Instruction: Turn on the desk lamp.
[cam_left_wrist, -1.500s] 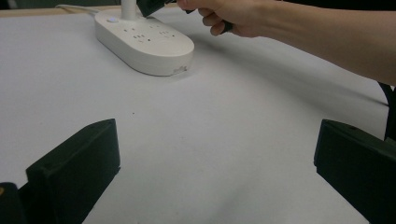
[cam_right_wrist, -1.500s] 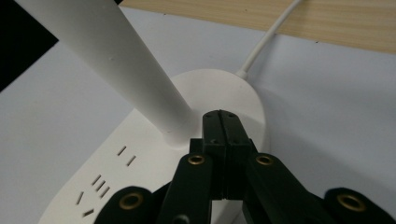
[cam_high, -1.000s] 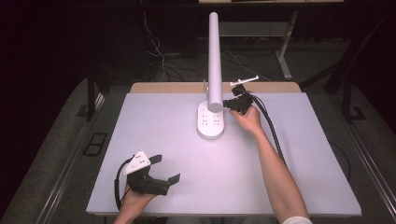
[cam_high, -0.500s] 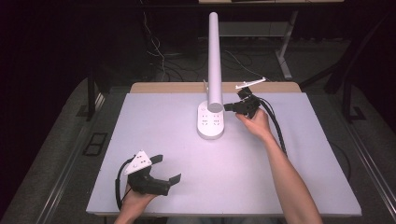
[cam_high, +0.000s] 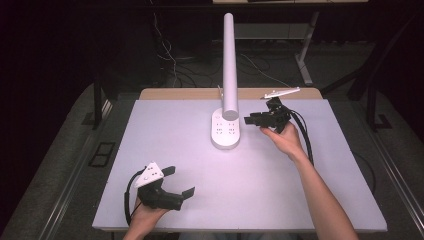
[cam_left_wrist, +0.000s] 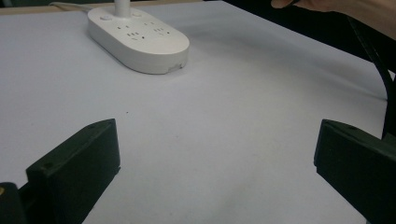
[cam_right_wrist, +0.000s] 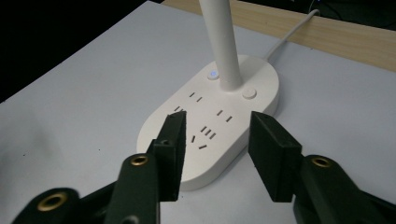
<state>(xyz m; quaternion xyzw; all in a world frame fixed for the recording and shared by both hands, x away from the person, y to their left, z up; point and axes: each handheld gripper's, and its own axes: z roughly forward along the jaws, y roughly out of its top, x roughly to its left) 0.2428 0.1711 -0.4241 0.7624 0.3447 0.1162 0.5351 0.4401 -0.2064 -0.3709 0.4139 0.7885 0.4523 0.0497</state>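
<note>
A white desk lamp stands at the back middle of the table; its oval base (cam_high: 226, 131) carries sockets and two buttons, and its white tube (cam_high: 229, 65) rises from it. My right gripper (cam_high: 251, 120) hovers just right of the base and points at it. Its jaws have just been opening and hold nothing. In the right gripper view the right gripper (cam_right_wrist: 217, 140) frames the sockets of the base (cam_right_wrist: 210, 109), where a small blue light (cam_right_wrist: 213, 73) glows. My left gripper (cam_high: 179, 182) rests at the front left, open wide and holding nothing; the left gripper (cam_left_wrist: 217, 144) faces the base (cam_left_wrist: 140, 39).
The pale table (cam_high: 300, 200) has a wooden strip (cam_high: 185, 93) along its back edge, where the lamp's cord runs off. A small white bar (cam_high: 282, 92) lies at the back right. Black cables trail from both grippers. Dark floor surrounds the table.
The right hand has drawn back from the lamp's base, rightwards and toward the near side. Its jaws now stand apart. The left hand has not moved.
</note>
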